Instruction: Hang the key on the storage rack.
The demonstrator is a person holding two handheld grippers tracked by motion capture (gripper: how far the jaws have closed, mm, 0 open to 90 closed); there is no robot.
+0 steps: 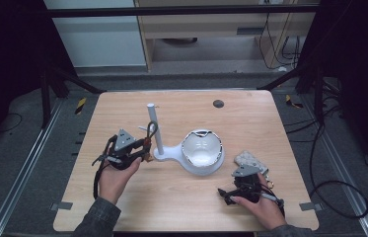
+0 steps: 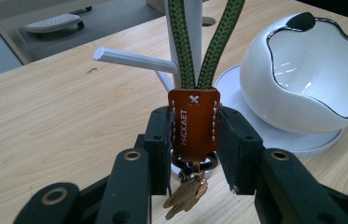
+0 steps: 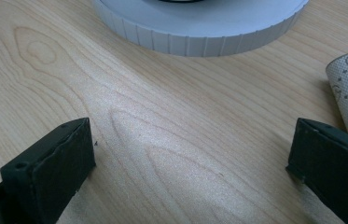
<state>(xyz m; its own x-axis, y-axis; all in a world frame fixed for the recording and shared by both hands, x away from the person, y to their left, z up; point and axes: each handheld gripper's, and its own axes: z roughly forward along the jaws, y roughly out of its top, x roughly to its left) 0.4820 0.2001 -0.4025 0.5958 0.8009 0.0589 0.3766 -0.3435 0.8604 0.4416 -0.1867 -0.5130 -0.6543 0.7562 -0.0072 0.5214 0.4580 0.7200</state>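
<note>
Your left gripper (image 2: pixel 194 154) has its fingers (image 2: pixel 160 140) clamped on the brown leather tab (image 2: pixel 194 123) of a keychain, whose green cord loop (image 2: pixel 181 42) rises beside the white stand's post (image 1: pixel 153 129) near the table's middle. Whether the loop sits over the peg (image 2: pixel 134 59) I cannot tell; hanging looks nearly done, with letting go left. Your right gripper (image 3: pixel 190 158) rests spread wide and empty toward the near right corner, just beside a patterned pouch (image 1: pixel 249 159), near the white bowl (image 1: pixel 201 150).
</note>
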